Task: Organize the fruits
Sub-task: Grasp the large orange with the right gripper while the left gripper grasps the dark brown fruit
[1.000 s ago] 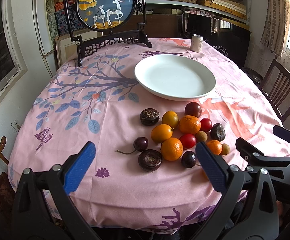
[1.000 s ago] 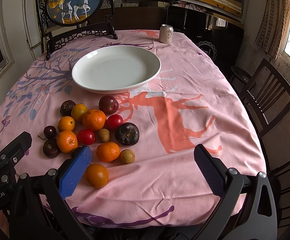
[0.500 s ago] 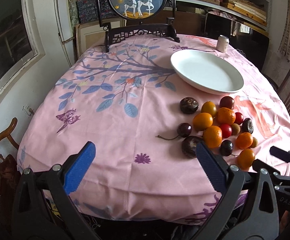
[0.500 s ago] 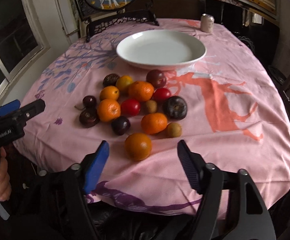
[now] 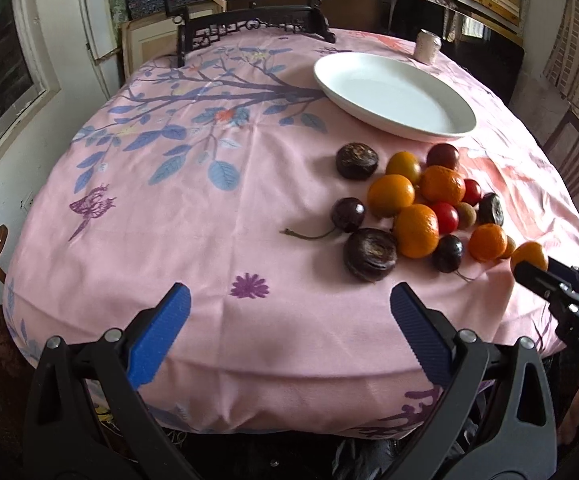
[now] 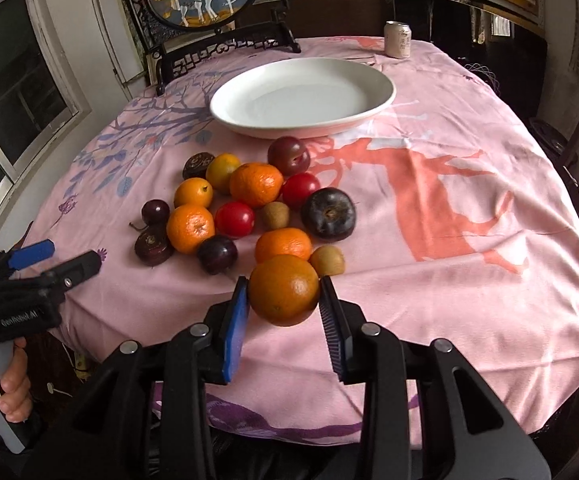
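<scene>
at the near edge of the fruit pile, your right gripper (image 6: 283,300) is closing its jaws on the nearest orange (image 6: 283,290), and both blue pads already look to be touching its sides. your left gripper (image 5: 289,330) hangs over bare pink tablecloth (image 5: 209,240) with its jaws wide apart and nothing between them.

the white plate (image 6: 381,98) stands empty beyond the pile, so none of the sorting looks done yet.

watch the grip: the orange is round and smooth, and the pads seem to meet it near their tips, so it could squirt forward if you lift sharply. it sits just beside a small brown fruit (image 6: 327,260) and another orange (image 6: 283,244), so a sideways drag could set them rolling toward the table edge.

only the right wrist view shows the pads against the fruit; from the left wrist view you see just a sliver of that orange behind the black finger. that left view does show the long stem (image 5: 309,235) trailing from a dark cherry (image 5: 348,214), which the right view barely gives.
</scene>
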The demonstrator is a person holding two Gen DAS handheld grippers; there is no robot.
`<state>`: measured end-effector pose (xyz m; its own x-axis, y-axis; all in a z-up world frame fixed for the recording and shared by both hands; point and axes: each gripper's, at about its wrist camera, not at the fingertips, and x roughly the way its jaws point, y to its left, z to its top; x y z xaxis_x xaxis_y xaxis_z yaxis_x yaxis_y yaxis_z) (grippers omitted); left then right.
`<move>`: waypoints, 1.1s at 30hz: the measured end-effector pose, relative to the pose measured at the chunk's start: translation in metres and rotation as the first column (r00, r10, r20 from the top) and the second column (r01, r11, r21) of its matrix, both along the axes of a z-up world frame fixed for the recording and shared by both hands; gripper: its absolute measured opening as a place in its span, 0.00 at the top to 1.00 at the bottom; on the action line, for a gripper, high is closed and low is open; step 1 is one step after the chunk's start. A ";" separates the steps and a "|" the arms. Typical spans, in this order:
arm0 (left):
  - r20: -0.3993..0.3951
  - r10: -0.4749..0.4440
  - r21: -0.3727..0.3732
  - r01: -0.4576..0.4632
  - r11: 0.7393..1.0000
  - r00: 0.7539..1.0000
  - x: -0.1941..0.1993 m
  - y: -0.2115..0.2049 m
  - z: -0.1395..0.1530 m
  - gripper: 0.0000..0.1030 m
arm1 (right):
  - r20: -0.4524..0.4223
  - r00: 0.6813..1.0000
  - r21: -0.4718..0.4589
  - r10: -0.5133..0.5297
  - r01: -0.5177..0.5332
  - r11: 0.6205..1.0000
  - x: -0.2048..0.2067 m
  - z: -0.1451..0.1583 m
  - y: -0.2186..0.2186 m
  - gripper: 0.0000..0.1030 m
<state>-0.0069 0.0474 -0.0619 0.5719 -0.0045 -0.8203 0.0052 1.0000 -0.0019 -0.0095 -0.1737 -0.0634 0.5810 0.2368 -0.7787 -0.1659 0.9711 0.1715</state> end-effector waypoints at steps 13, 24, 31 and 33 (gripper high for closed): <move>-0.056 -0.036 -0.008 0.036 0.999 0.998 0.049 -0.036 -0.035 0.50 | -0.060 0.997 0.072 -0.039 0.044 0.996 0.014 -0.014 -0.033 0.65; -0.019 -0.070 -0.109 0.068 0.992 0.997 0.027 -0.028 -0.004 0.62 | -0.042 0.999 0.086 -0.028 0.031 0.996 0.013 -0.010 -0.030 0.65; 0.014 -0.072 -0.106 0.074 0.992 0.997 0.030 -0.026 0.018 0.62 | -0.017 1.000 0.076 -0.014 0.016 0.997 0.013 -0.003 -0.028 0.65; 0.019 -0.074 -0.106 0.075 0.992 0.997 0.040 -0.025 0.025 0.62 | -0.014 1.000 0.080 -0.006 0.007 0.997 0.019 0.001 -0.028 0.65</move>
<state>0.0330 0.0224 -0.0365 0.5791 -0.1342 -0.8041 0.0804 0.9909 -0.1075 0.0095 -0.2015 -0.0626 0.5719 0.2948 -0.7655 -0.1568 0.9553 0.2506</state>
